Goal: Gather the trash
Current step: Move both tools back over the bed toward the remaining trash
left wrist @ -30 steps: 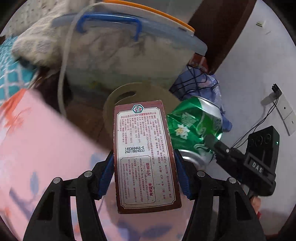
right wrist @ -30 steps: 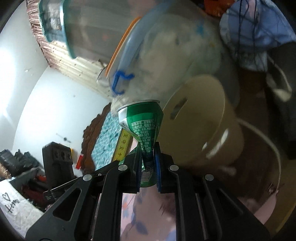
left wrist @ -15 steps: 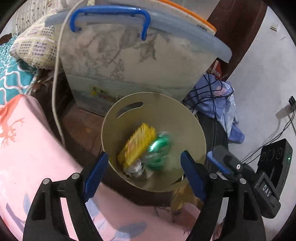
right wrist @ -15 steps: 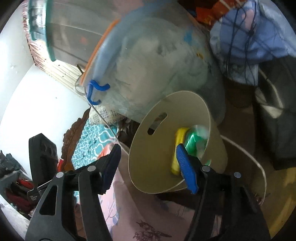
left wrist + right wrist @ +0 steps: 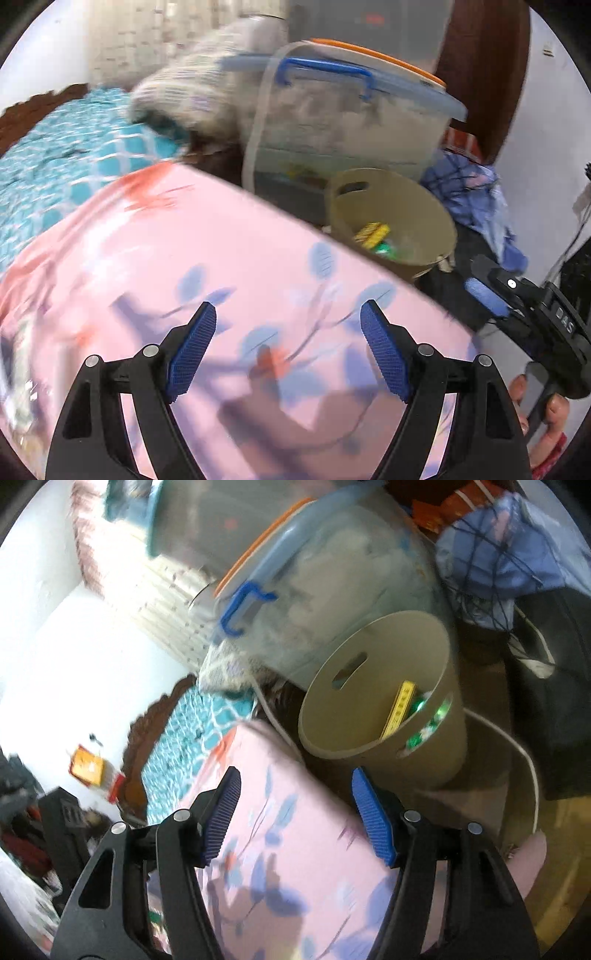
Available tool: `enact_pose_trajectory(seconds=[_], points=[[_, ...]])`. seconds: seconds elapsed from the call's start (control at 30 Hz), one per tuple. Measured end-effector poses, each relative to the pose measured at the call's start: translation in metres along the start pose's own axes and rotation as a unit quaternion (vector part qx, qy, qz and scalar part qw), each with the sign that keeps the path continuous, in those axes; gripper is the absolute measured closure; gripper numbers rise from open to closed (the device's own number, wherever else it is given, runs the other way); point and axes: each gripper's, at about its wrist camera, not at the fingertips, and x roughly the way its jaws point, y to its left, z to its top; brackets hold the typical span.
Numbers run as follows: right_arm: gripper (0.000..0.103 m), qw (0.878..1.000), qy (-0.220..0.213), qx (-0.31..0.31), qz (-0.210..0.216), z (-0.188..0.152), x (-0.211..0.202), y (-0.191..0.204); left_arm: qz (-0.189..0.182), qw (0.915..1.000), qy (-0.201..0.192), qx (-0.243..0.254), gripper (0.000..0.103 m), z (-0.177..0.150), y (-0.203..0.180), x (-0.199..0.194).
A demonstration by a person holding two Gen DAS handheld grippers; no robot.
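Left wrist view: my left gripper (image 5: 288,328) is spread wide, nothing between the blue pads (image 5: 192,350), hanging over the pink floral blanket (image 5: 207,258). The frame is motion-blurred. The beige bin (image 5: 436,221) stands off the blanket's far right edge, on the floor side, slot handle at its far rim. Inside it a yellow box (image 5: 371,232) lies with something green (image 5: 386,248) just beside it, too blurred to name. A clear tub (image 5: 351,133) with a blue handle (image 5: 325,70) and an orange lid edge stands right behind the bin; a patterned pillow (image 5: 192,92) leans at the tub's left. A teal quilt (image 5: 66,155) runs past the blanket's far left edge. Blue cloth (image 5: 476,192) is heaped to the bin's right. My right gripper (image 5: 487,295) shows at the right edge of the frame, with fingers (image 5: 554,406) on its grip. Right wrist view: the right gripper (image 5: 295,805) has just been opening and is released, its jaws apart with nothing between them, over the blanket's (image 5: 288,849) near end. The bin (image 5: 432,650) stands just beyond, tilted in the fisheye, the yellow box (image 5: 400,705) on edge inside and the green can (image 5: 428,720) against the wall by it, showing through the side slot. Tub (image 5: 332,583) behind the bin, blue cloth (image 5: 498,554) at the upper right, white cable (image 5: 517,746) curving round the bin's right side.
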Motion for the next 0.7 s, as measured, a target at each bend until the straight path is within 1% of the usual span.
enact_pose_trajectory(seconds=[0.03, 0.07, 0.1, 0.2, 0.3, 0.4, 0.5, 0.7], points=[[0.033, 1.0, 0.003, -0.008, -0.003, -0.008, -0.002, 0.008, 0.011, 0.9999, -0.004, -0.005, 0.026, -0.007, 0.008, -0.008], [0.025, 1.0, 0.003, -0.014, -0.006, -0.015, -0.003, 0.014, 0.026, 0.9995, -0.009, -0.011, 0.026, -0.015, 0.018, -0.019], [0.02, 1.0, 0.003, -0.02, -0.009, -0.023, -0.005, 0.022, 0.036, 0.9991, -0.014, -0.015, 0.026, -0.021, 0.024, -0.026], [0.013, 0.999, 0.015, -0.044, -0.014, -0.043, -0.007, 0.044, 0.075, 0.9964, -0.032, -0.024, 0.026, -0.04, 0.044, -0.054], [0.008, 0.998, 0.029, -0.058, -0.02, -0.062, -0.007, 0.065, 0.108, 0.9927, -0.04, -0.036, 0.025, -0.058, 0.062, -0.077], [0.005, 0.996, 0.038, -0.074, -0.028, -0.08, -0.008, 0.085, 0.131, 0.9889, -0.047, -0.053, 0.025, -0.074, 0.079, -0.098], [0.005, 0.994, 0.049, -0.095, -0.02, -0.096, -0.011, 0.105, 0.149, 0.9848, -0.056, -0.069, 0.025, -0.089, 0.096, -0.118], [0.004, 0.99, 0.059, -0.126, -0.013, -0.118, -0.018, 0.137, 0.172, 0.9765, -0.073, -0.106, 0.025, -0.117, 0.127, -0.152]])
